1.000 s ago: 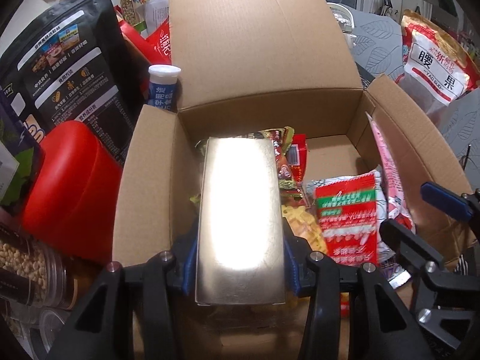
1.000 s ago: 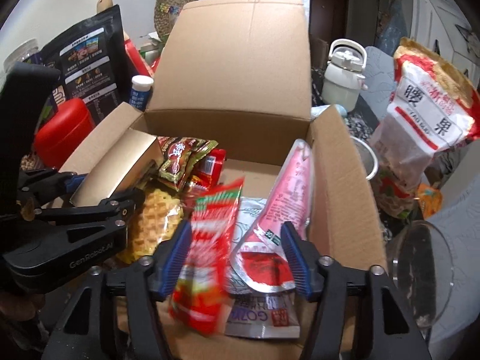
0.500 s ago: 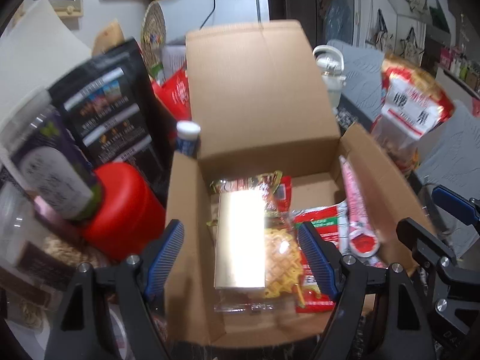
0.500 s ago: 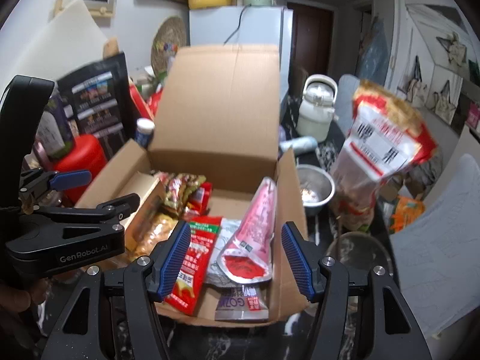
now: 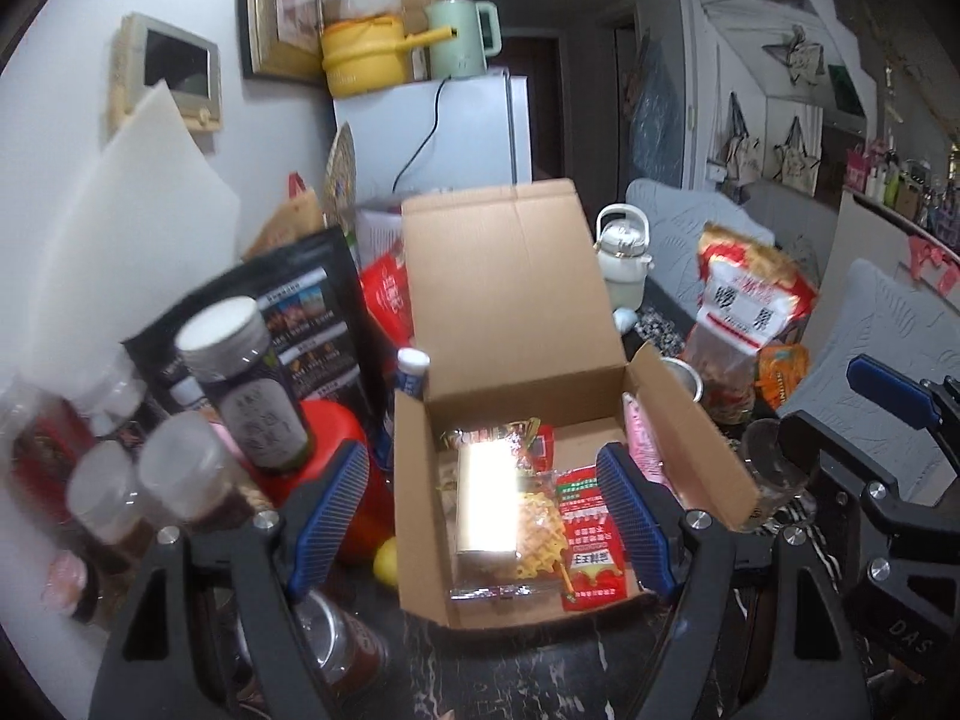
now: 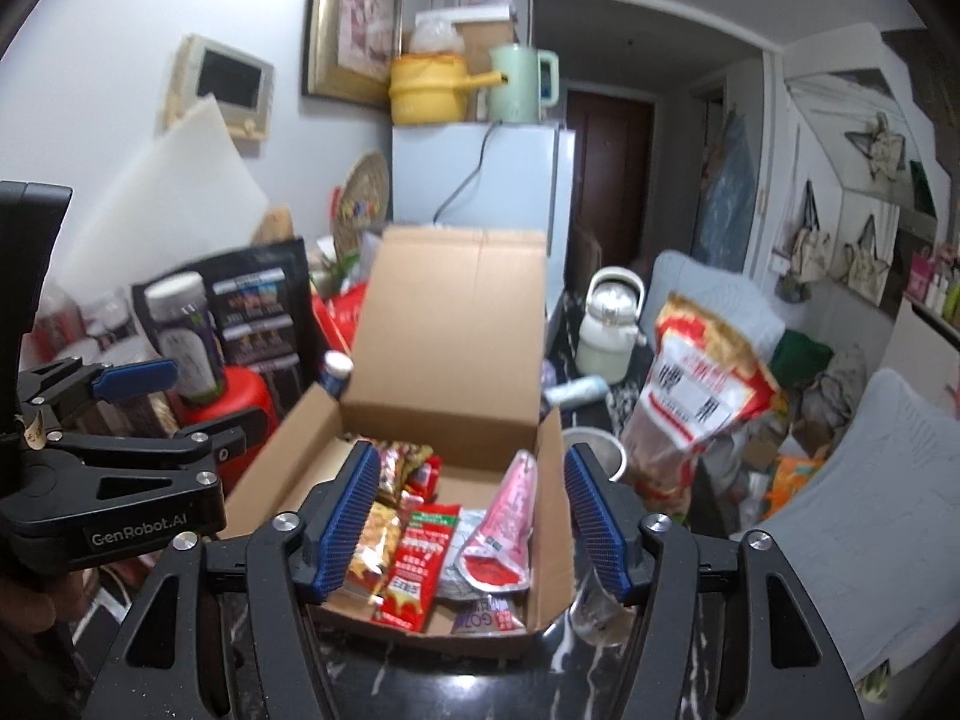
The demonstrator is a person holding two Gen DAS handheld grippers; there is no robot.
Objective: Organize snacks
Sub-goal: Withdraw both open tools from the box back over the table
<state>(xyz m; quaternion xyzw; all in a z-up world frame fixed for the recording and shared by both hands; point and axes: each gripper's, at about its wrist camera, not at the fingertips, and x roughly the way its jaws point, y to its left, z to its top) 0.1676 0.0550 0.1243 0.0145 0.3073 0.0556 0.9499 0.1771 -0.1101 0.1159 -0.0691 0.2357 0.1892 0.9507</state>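
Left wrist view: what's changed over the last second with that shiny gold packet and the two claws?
The left claw has let go of the shiny gold rectangular packet, which now lies in the open brown cardboard box beside the yellow waffle snack. Both claws have pulled up and back. The right claw is empty, its jaws opening. The box, its lid up, and the red sachet stayed put.

"GenRobot.AI" on left tongs, "GOZ" on silver packet
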